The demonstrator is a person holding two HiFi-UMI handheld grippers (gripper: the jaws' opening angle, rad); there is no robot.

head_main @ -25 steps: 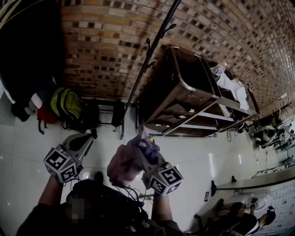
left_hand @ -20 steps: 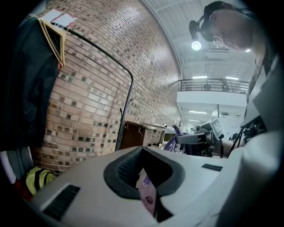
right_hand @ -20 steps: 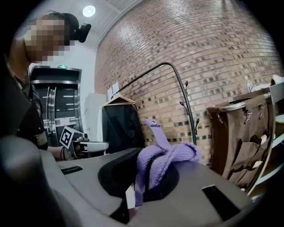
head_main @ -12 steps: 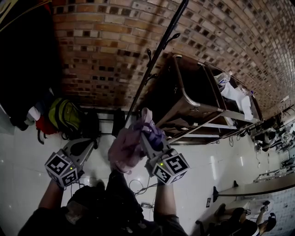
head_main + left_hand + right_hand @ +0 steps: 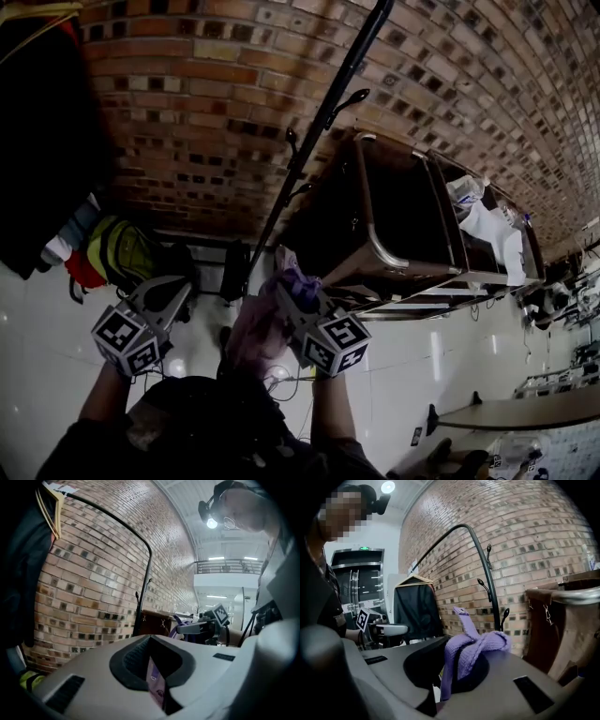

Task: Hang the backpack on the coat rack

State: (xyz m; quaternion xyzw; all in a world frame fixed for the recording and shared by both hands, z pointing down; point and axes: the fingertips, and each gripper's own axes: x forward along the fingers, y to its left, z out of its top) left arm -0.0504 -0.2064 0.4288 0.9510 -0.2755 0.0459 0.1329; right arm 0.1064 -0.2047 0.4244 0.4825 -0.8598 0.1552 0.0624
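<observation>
- The right gripper (image 5: 289, 292) is clamped on the purple strap (image 5: 471, 651) of the pink backpack (image 5: 249, 330).
- The backpack hangs in the air in front of the person, near the pole of the black coat rack (image 5: 319, 131).
- The left gripper (image 5: 172, 291) is closed on a thin pink strip (image 5: 155, 686).
- A brick wall (image 5: 206, 103) stands behind the rack.

pale grey left gripper (image 5: 172, 284), right gripper (image 5: 287, 284); black-and-white marker cube (image 5: 126, 338) on each; dark top (image 5: 202, 436).
</observation>
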